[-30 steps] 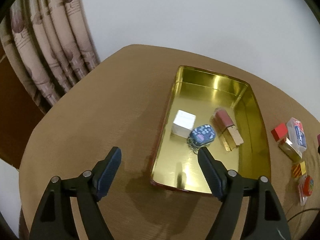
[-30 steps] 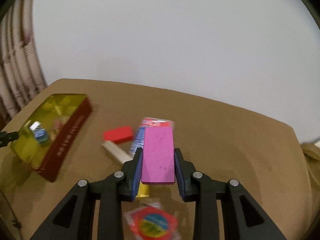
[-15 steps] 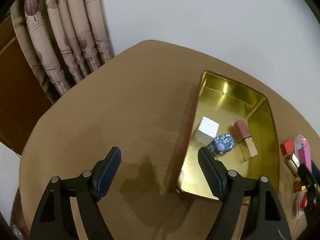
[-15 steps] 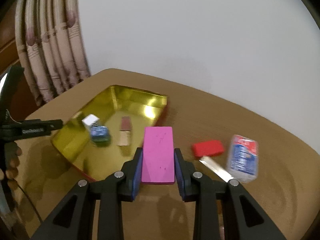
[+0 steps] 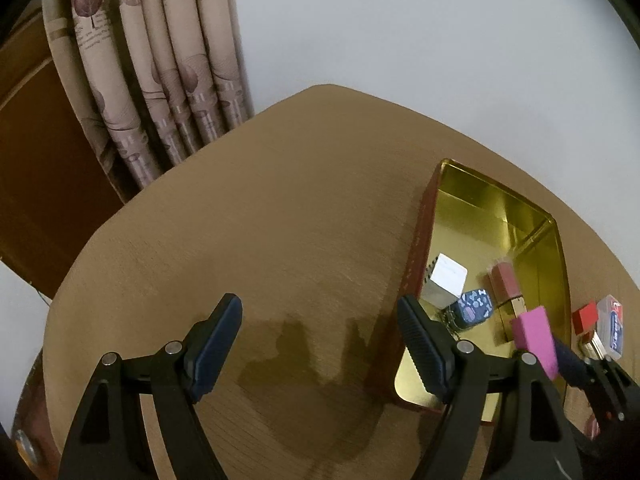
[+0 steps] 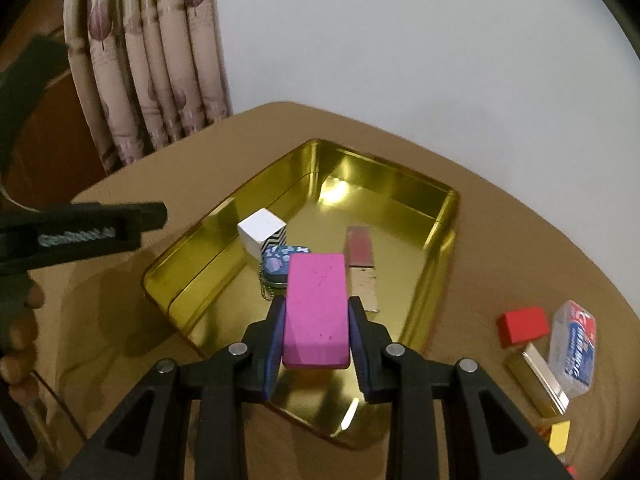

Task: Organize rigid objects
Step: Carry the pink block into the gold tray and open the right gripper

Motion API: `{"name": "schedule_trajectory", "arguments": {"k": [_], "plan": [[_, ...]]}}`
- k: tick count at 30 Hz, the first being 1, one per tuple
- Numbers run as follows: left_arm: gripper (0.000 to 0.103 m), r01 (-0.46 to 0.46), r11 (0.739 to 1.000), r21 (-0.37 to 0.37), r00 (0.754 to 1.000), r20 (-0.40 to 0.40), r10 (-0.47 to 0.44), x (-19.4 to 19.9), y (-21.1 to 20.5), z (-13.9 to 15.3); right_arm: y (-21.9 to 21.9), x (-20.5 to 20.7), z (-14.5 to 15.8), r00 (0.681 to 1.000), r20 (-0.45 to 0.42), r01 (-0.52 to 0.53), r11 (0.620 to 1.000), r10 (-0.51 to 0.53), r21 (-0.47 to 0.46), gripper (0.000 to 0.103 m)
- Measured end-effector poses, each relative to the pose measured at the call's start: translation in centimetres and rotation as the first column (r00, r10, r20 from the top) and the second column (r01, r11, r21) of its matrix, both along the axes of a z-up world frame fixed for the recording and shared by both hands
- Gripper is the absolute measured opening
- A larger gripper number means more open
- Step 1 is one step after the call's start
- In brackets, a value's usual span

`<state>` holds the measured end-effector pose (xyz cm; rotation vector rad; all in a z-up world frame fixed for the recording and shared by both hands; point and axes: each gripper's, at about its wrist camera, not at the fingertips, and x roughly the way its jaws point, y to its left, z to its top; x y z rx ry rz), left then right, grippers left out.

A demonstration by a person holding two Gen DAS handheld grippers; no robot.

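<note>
Pink block (image 6: 316, 312) in the right tool (image 6: 316, 344) hides part of the blue tin (image 6: 280, 264).

Both cameras are riding behind their tongs, looking steeply down at the bench (image 5: 280, 220). The left view is sitting off to the side, with the gold tin (image 5: 558, 264) at 4 o'clock. The right view is hanging close above the same tin (image 6: 448, 216), centred. Both are sharing the tin, the curtain (image 5: 160, 80) and the wall.
</note>
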<state>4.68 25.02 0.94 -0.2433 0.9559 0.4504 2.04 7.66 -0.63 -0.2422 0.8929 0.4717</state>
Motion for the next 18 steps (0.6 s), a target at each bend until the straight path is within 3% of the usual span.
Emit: {"name": "schedule_trajectory", "arguments": {"k": [10, 18], "plan": [[0.077, -0.004, 1.0, -0.027, 1.0, -0.001, 0.004, 0.2, 0.6, 0.0, 1.4, 1.4, -2.9, 0.997, -0.083, 0.008, 1.0, -0.008, -0.003, 0.03], [0.077, 0.009, 1.0, -0.025, 1.0, -0.001, -0.009, 0.5, 0.4, 0.0, 1.0, 1.8, -3.5, 0.995, -0.095, 0.026, 0.999, -0.024, 0.02, 0.03]]}}
